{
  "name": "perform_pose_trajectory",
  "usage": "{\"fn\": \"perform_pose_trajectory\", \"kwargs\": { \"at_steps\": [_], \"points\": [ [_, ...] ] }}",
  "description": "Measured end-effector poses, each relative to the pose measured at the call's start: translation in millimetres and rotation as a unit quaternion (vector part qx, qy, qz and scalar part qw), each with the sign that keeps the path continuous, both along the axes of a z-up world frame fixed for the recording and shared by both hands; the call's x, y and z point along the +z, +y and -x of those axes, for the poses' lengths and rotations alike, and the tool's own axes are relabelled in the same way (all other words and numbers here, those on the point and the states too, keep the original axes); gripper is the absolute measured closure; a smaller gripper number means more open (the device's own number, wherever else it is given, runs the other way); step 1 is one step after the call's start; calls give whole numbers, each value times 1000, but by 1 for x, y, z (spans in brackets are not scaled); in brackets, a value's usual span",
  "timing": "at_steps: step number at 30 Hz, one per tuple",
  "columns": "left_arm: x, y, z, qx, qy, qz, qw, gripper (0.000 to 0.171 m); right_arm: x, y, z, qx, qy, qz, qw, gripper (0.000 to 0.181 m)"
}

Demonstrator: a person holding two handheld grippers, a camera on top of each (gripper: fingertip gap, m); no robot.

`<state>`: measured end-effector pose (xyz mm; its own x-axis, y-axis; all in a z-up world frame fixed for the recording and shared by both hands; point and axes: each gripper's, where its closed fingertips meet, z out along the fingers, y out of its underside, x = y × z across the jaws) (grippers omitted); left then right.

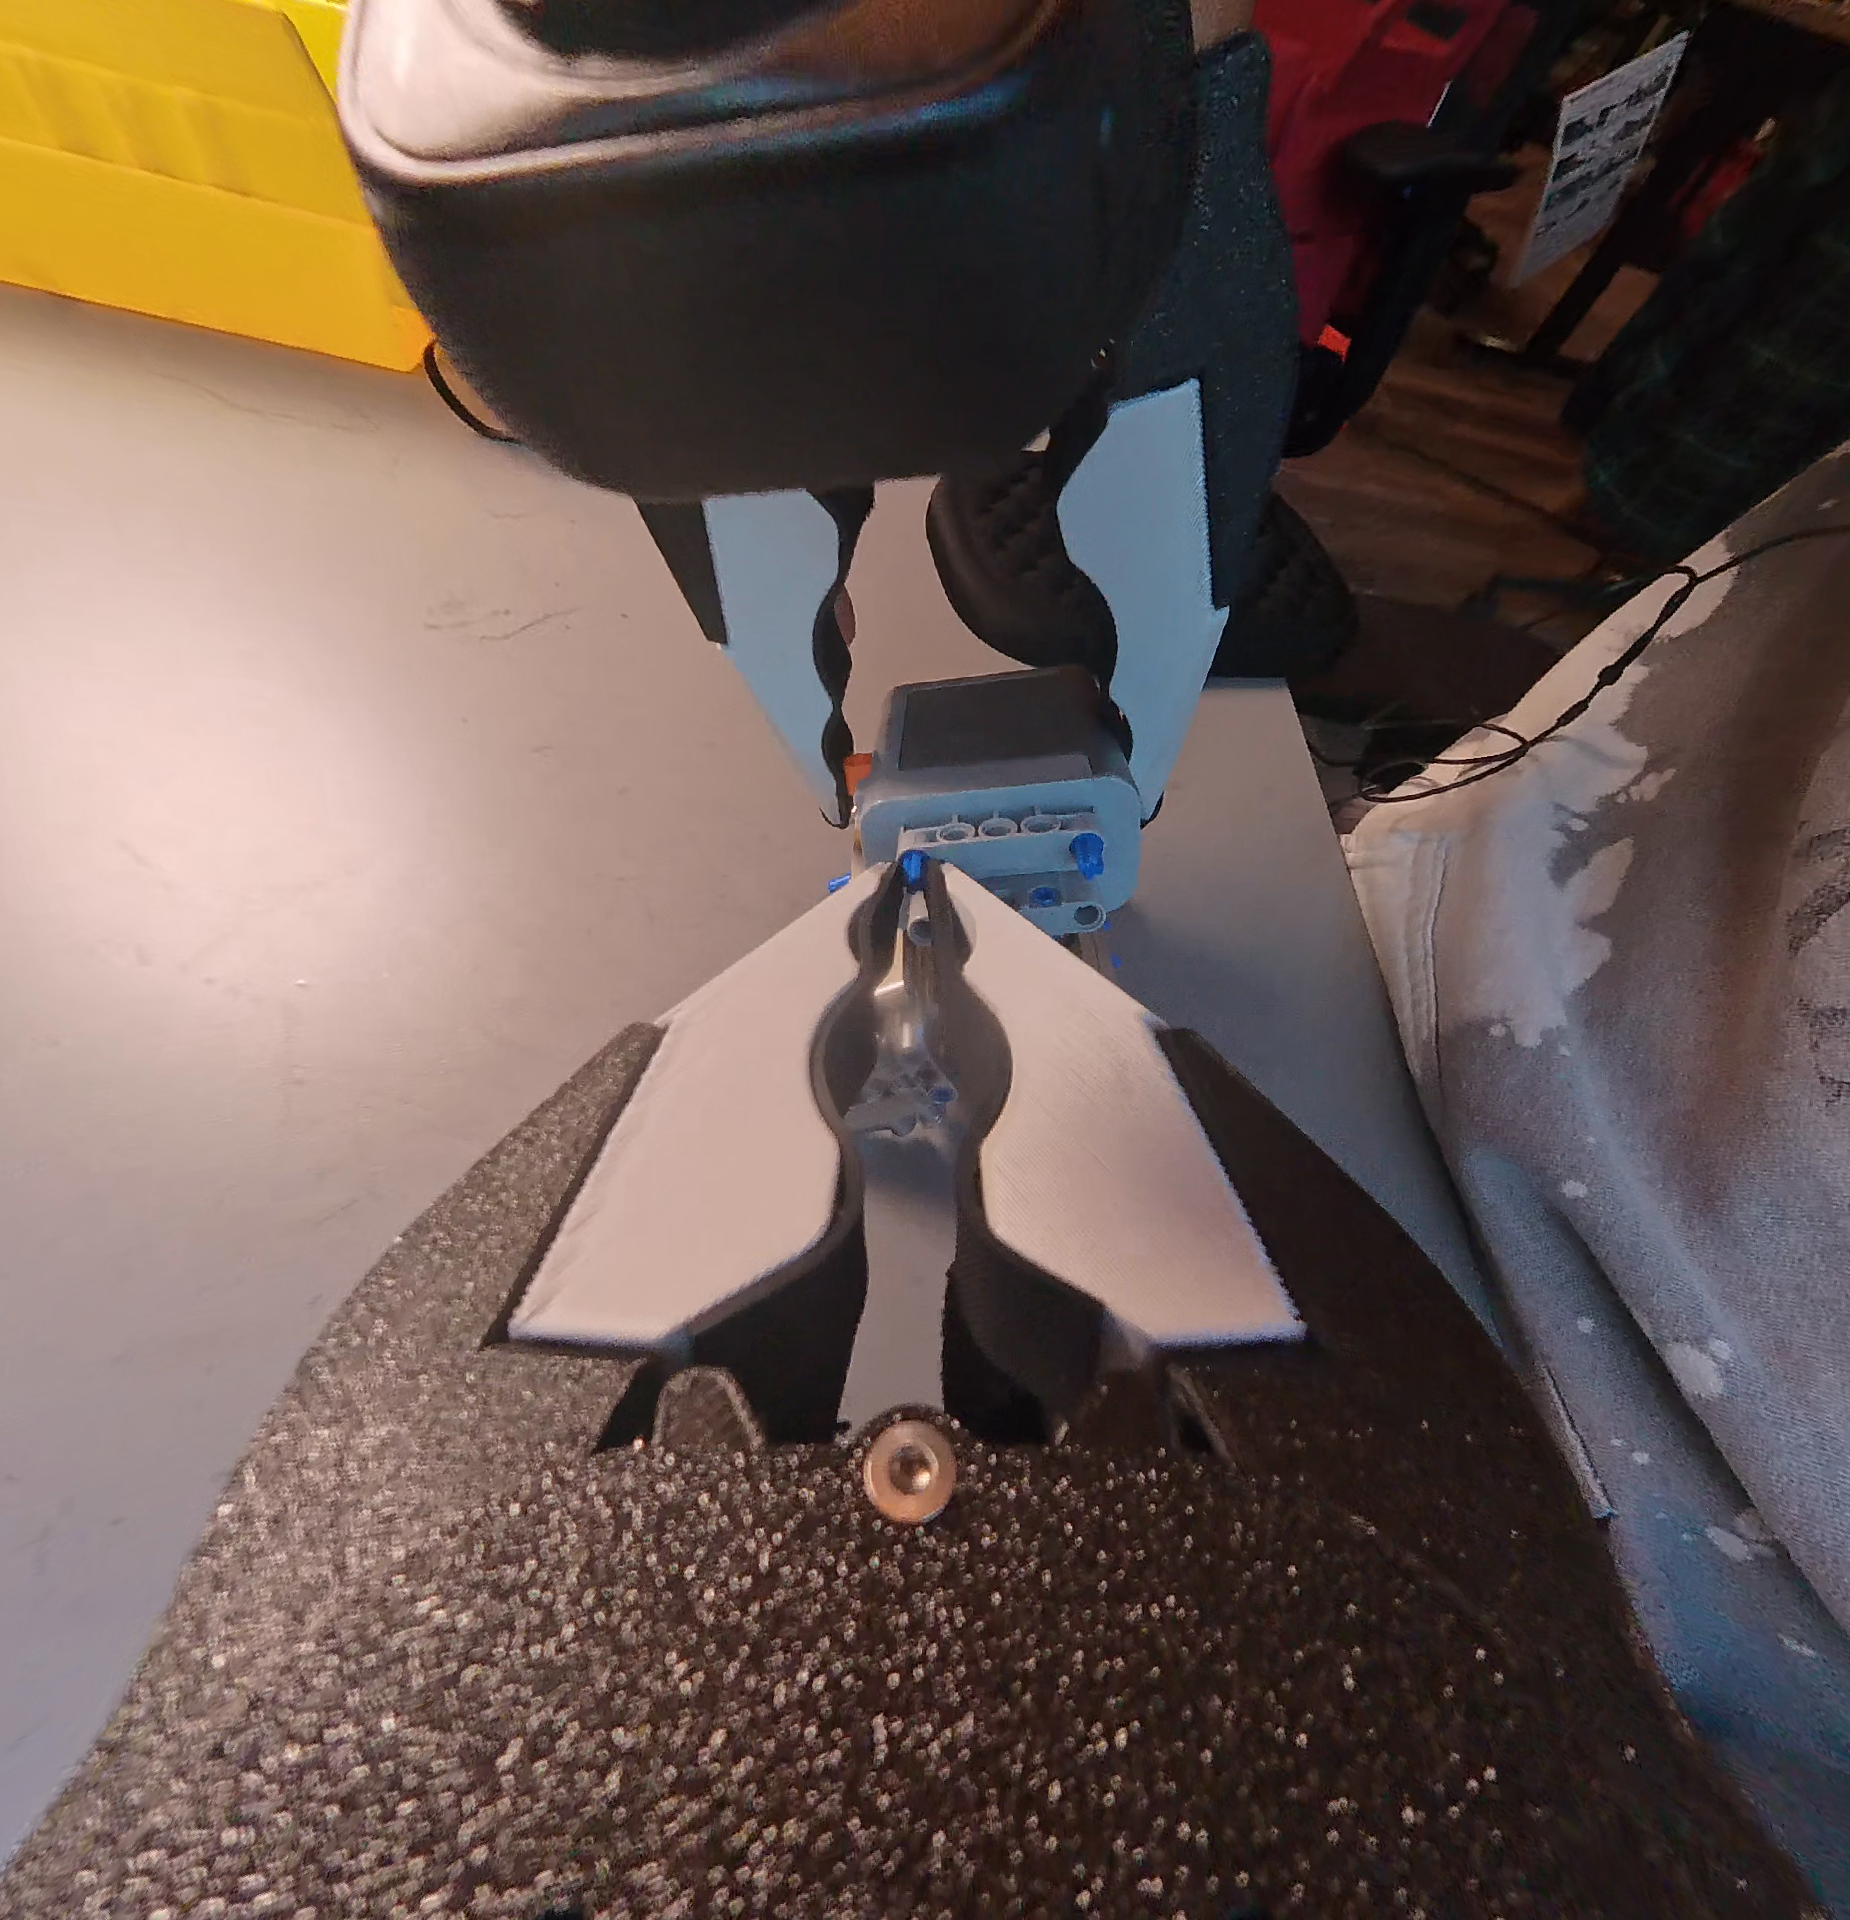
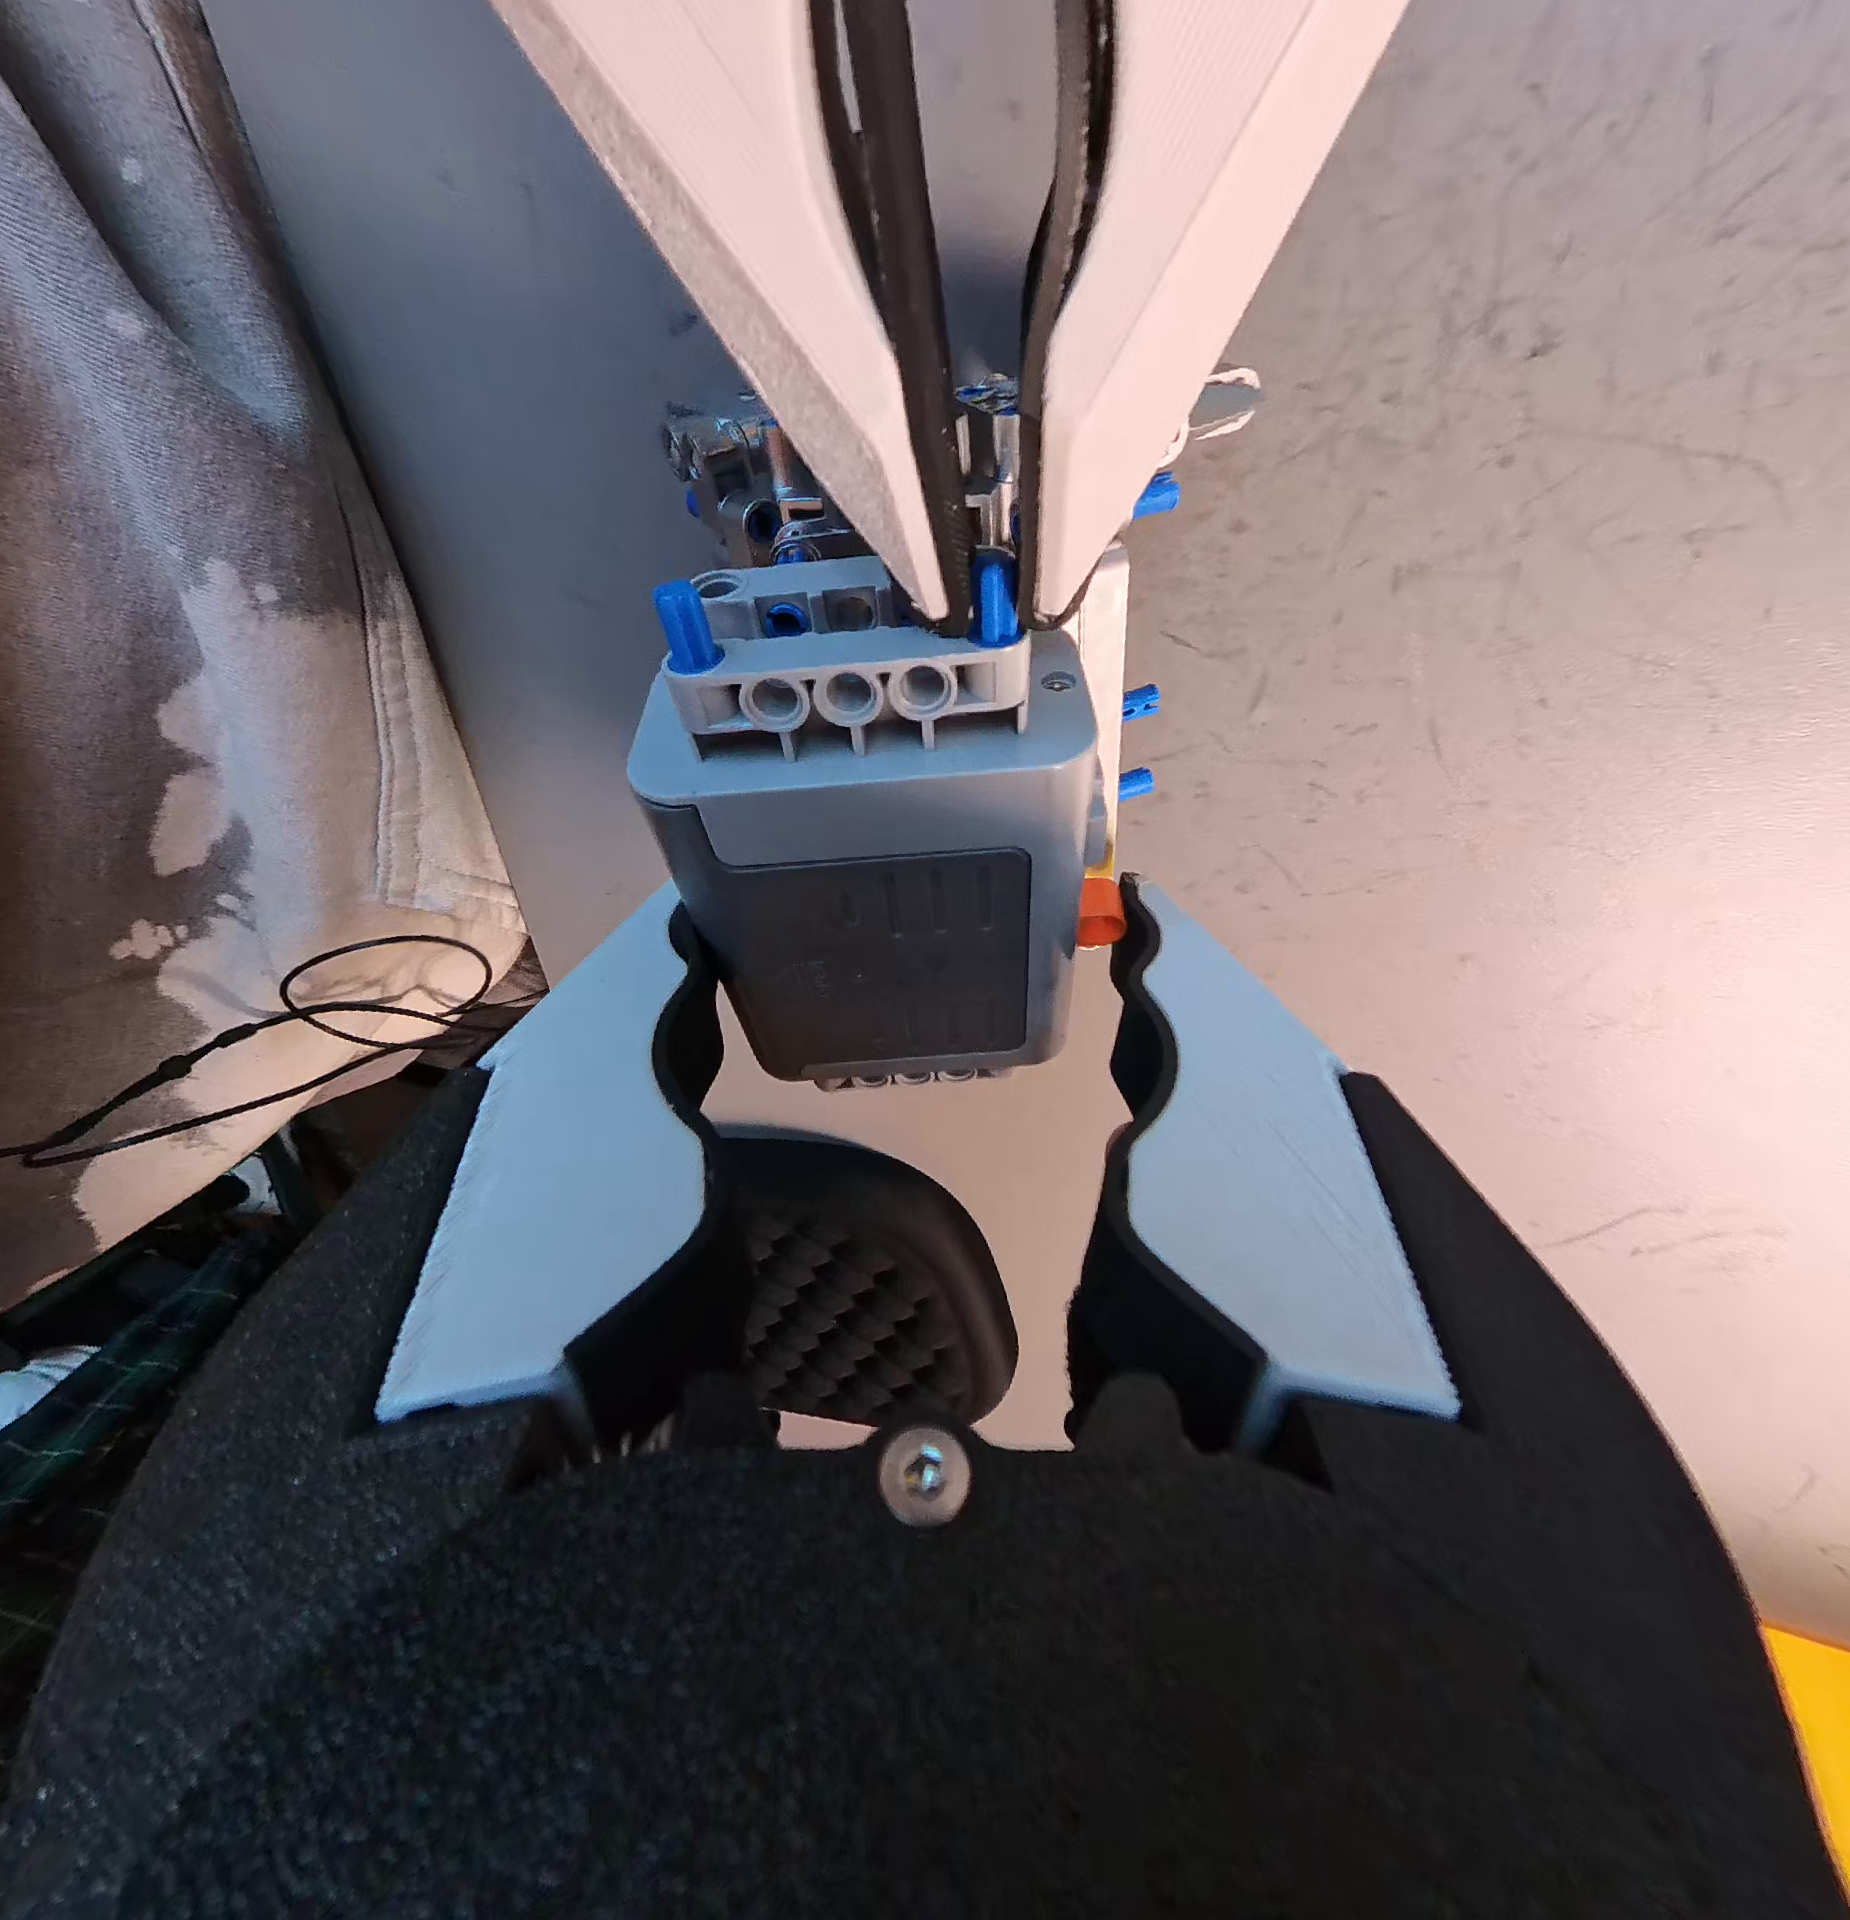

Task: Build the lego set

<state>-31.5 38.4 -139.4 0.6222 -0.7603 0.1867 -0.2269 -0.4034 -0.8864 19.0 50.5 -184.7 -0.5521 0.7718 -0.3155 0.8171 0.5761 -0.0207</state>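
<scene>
My right gripper [image 2: 905,935] clamps its jaws on the grey plastic battery box [image 2: 879,894]; my left gripper [image 1: 913,896] pinches its blue plastic pin [image 1: 910,865] above the grey table [image 1: 277,727].

A grey building-brick box [image 2: 869,862] with a dark panel, an orange knob [image 2: 1100,914] on one side and blue pegs [image 2: 685,623] along its holed top bar sits mid-frame, held above the grey table [image 2: 1472,727].

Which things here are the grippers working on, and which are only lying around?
In use:
- grey block assembly, held by right gripper
- blue pin, pinched by left gripper

Lying about:
- yellow bin
- black cord
- grey cloth
</scene>
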Motion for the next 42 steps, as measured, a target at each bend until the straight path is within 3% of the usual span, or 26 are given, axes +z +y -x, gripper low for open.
{"fn": "perform_pose_trajectory", "kwargs": {
  "at_steps": [20, 27, 34, 42],
  "points": [
    [-4, -20, -2, -23, 111, -131, 985, 169, 1, -20, -6, -8, -19, -28, 999, 107],
    [-32, -36, -16, -77, 198, -146, 966, 171, -10, -11, -9, -15, -27, -49, 998, 107],
    [-7, -33, 4, -34, 103, -111, 988, 171, -3, -17, -6, -13, 2, -12, 1000, 107],
    [2, -48, -9, -54, 6, -64, 996, 131, 2, -27, -7, 44, 32, 9, 998, 107]
  ]
}}
